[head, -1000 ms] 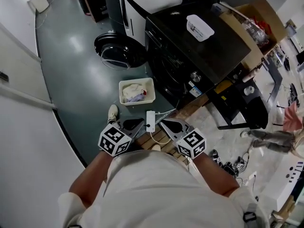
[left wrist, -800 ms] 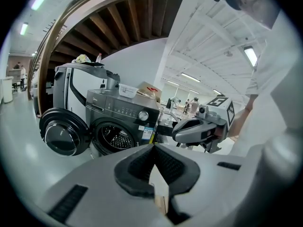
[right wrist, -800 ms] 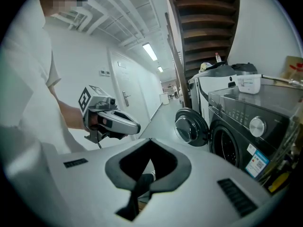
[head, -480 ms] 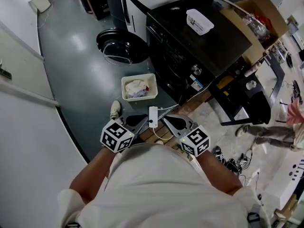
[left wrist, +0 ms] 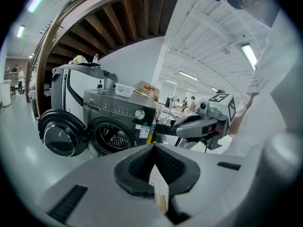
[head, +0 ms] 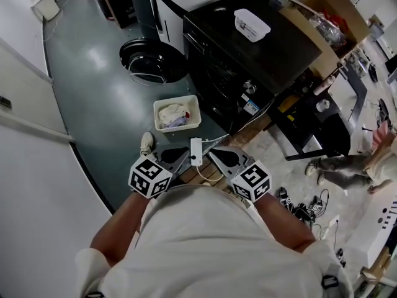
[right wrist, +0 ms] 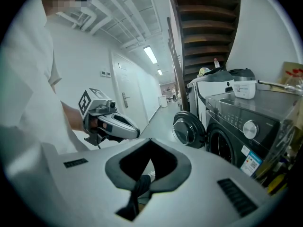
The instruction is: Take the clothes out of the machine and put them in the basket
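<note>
Head view: the left gripper [head: 181, 161] and right gripper [head: 214, 154] are held side by side, each with its jaws pressed together on nothing. Some clothes [head: 172, 115] are seen lying in the white basket [head: 198, 112], which is set on the floor [head: 105, 92] just in front of the black washing machine [head: 248, 54]. Its door [head: 149, 64] is swung open.

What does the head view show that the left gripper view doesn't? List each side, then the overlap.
Head view only: the white basket with clothes on the floor. Left gripper view only: the slatted underside of a staircase. Both: the black washing machine, its open door, the white tub on top, and the right tool.
</note>
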`<action>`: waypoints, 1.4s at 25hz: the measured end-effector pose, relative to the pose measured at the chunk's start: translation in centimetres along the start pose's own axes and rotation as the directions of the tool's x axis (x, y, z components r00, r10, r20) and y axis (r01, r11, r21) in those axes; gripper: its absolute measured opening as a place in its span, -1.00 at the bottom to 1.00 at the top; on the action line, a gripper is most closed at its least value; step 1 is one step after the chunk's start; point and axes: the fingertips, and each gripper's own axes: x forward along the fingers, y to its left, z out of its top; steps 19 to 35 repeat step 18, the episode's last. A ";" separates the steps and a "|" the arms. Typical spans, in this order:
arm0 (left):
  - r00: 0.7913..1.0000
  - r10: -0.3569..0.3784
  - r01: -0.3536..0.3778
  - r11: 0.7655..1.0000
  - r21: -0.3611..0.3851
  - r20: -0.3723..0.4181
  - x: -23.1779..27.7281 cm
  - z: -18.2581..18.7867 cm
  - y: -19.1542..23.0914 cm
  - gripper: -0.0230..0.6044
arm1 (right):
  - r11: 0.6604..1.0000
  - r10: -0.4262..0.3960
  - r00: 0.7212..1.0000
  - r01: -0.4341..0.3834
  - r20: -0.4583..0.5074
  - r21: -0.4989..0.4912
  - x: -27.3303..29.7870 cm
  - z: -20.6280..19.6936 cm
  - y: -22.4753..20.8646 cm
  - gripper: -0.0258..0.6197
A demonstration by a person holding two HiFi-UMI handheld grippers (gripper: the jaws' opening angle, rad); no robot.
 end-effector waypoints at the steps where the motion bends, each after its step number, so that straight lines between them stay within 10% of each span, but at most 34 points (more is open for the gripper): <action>1: 1.000 0.001 -0.001 1.000 0.003 0.000 0.0 -0.1 0.0 -0.93 | 1.000 0.000 1.000 0.000 0.001 0.000 0.0 -0.1 0.0 -0.91; 35: 0.999 0.045 -0.045 0.999 0.000 -0.001 1.0 -0.2 0.1 -0.93 | 1.000 0.012 0.999 -0.013 0.045 0.013 -0.2 -0.9 -0.4 -0.91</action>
